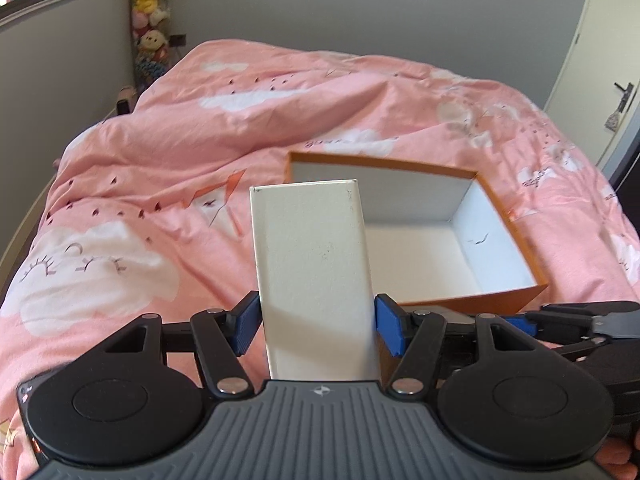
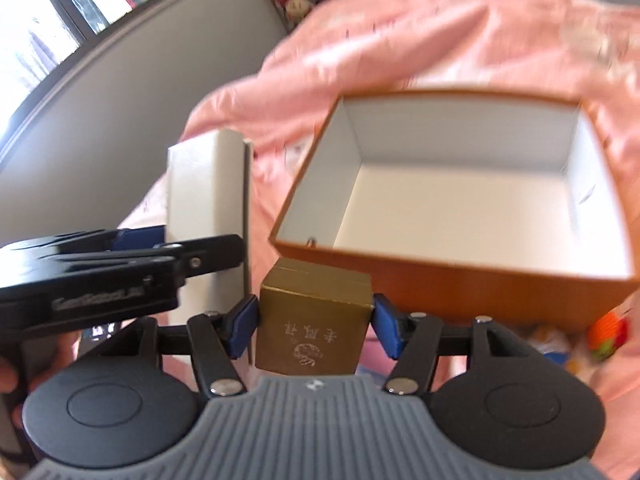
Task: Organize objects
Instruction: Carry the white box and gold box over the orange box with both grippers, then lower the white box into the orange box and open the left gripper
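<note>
Left wrist view: your left gripper (image 1: 316, 322) is clamped on a tall white box (image 1: 312, 272), its blue pads (image 1: 388, 326) pressing the box's two sides low down. The box stands up between the jaws toward 12 o'clock, leaning slightly left. Beyond it, toward 1 o'clock, the open orange box (image 1: 460, 304) with a white inside rests on the pink duvet (image 1: 168, 160). Your right gripper (image 1: 580, 320) shows at 3 o'clock, against the orange box's near wall. Plush toys (image 1: 150, 12) are stacked in the far corner at 11 o'clock.

Right wrist view, blurred: your right gripper (image 2: 314, 326) grips a gold box (image 2: 312, 328), blue pads on its left and right faces, the printed face turned toward the camera. The orange box (image 2: 480, 292) lies just past it, from 12 to 2 o'clock, its near wall directly behind the gold box. At 9 o'clock, your left gripper (image 2: 168, 248) holds the white box (image 2: 204, 196) upright beside the orange box.
</note>
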The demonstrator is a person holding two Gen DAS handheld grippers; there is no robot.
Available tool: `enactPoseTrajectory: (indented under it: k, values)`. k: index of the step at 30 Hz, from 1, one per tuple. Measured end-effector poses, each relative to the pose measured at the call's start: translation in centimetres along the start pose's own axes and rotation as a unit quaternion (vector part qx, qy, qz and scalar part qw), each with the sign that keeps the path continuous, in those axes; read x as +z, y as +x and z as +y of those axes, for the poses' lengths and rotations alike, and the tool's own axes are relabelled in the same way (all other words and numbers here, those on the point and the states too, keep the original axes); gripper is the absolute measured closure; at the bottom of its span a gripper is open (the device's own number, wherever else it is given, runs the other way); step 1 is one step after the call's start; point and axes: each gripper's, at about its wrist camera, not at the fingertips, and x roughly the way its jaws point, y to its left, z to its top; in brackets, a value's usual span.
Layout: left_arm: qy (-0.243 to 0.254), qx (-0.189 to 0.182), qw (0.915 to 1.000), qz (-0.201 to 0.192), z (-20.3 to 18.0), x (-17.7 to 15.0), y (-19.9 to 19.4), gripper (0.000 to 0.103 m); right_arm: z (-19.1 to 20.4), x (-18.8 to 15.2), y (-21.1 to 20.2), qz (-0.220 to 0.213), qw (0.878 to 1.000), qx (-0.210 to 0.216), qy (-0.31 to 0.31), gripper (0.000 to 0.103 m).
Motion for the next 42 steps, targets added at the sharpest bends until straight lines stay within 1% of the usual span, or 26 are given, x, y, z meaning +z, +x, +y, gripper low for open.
enactPoseTrajectory:
  k: [3, 6, 8, 10, 12, 16, 19, 21, 26, 34, 38, 42]
  values:
    - [0.015, -0.010, 0.9997, -0.016, -1.4, 1.2, 0.0, 0.033, -0.7, 0.6, -2.5, -0.032, 0.999, -0.026, -0.003, 0.040]
    - [0.028, -0.026, 0.9988, -0.030, -2.8, 2.8, 0.3, 0.033, -1.9, 1.9, -4.2, -0.062, 0.997, -0.055, -0.002, 0.040]
    - [0.032, -0.039, 0.9982, -0.033, -3.8, 3.9, 0.9, 0.033, -3.2, 2.7, -5.1, -0.081, 0.994, -0.074, 0.002, 0.040]
    - [0.037, -0.044, 0.9978, -0.032, -4.6, 4.9, 2.0, 0.033, -4.3, 4.0, -5.2, -0.097, 0.991, -0.089, 0.011, 0.040]
    - [0.037, -0.038, 0.9982, -0.027, -5.2, 5.6, 3.5, 0.033, -5.7, 4.8, -5.8, -0.107, 0.989, -0.099, 0.022, 0.040]
    - [0.045, -0.019, 0.9988, -0.006, -6.3, 6.4, 7.1, 0.033, -7.5, 6.1, -4.1, -0.117, 0.984, -0.125, 0.047, 0.040]
    - [0.051, 0.001, 0.9986, 0.012, -6.7, 6.3, 10.0, 0.033, -9.1, 6.4, -2.9, -0.116, 0.982, -0.139, 0.064, 0.040]
    - [0.060, 0.014, 0.9979, 0.022, -7.0, 5.8, 11.5, 0.033, -10.1, 6.6, -1.6, -0.107, 0.981, -0.142, 0.075, 0.040]
    - [0.083, 0.018, 0.9943, 0.065, -7.5, 4.6, 14.5, 0.033, -11.8, 6.4, 1.1, -0.075, 0.982, -0.145, 0.099, 0.040]
    - [0.106, 0.044, 0.9856, 0.124, -8.1, 3.3, 17.9, 0.033, -13.0, 6.7, 3.4, -0.055, 0.982, -0.139, 0.117, 0.040]
    - [0.109, 0.061, 0.9813, 0.146, -7.9, 2.9, 19.1, 0.032, -13.4, 6.9, 4.2, -0.046, 0.982, -0.140, 0.119, 0.040]
    - [0.110, 0.072, 0.9782, 0.161, -7.7, 2.7, 19.8, 0.032, -13.7, 6.9, 4.9, -0.038, 0.982, -0.138, 0.122, 0.040]
